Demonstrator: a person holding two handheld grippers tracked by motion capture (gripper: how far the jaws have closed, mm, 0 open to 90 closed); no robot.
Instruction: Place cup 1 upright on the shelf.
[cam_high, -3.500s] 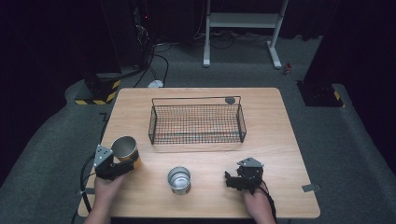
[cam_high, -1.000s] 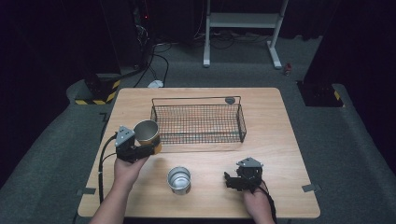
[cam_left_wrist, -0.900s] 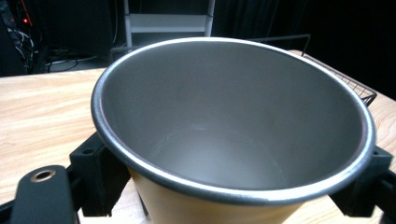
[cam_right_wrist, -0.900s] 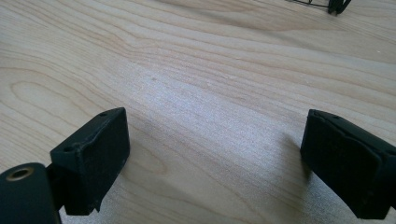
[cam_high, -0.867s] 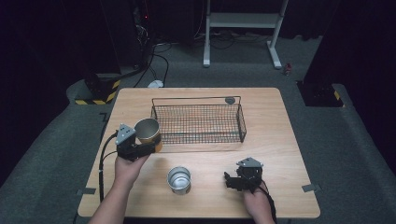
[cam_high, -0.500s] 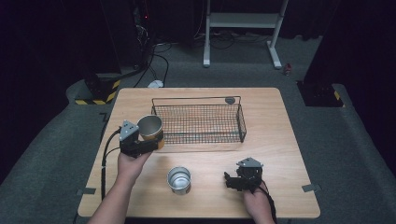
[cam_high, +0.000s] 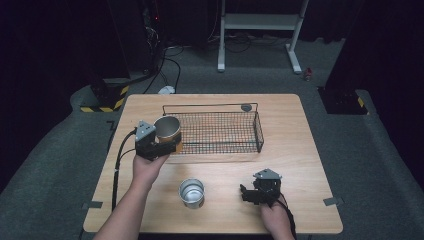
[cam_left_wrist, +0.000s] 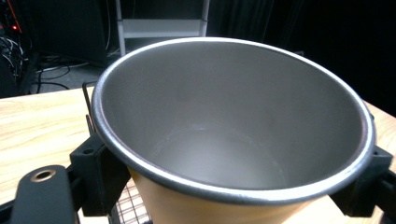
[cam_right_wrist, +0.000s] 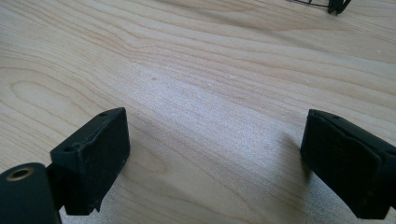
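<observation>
Cup (cam_high: 167, 129) with metal lining and tan outside sits clamped between the left gripper's (cam_high: 161, 146) jaws, pads pressing its wall on both sides just under the rim, seen close in the left gripper view (cam_left_wrist: 233, 140); cup is upright, tilted a touch, held above the table (cam_high: 300, 165) at roughly 9 o'clock of the wire basket (cam_high: 217, 131), right at its left end wall; step in hand looks like carrying the cup to the basket; next move calls for lifting it over the rim, going toward 3 o'clock, lowering onto the mesh floor, then letting go; risk is clipping the wire rim with the cup's base; left forearm reaches in from 6 o'clock, angled toward 12, hand wrapped round the gripper body, cable trailing off at 7 o'clock; right gripper (cam_high: 250, 192) rests low over the wood at 5 o'clock of the basket, jaws spread wide with nothing but bare board between them (cam_right_wrist: 215, 154), pointing toward 9 o'clock; second cup (cam_high: 192, 192), plain metal, stands on the table between the two hands, untouched.
</observation>
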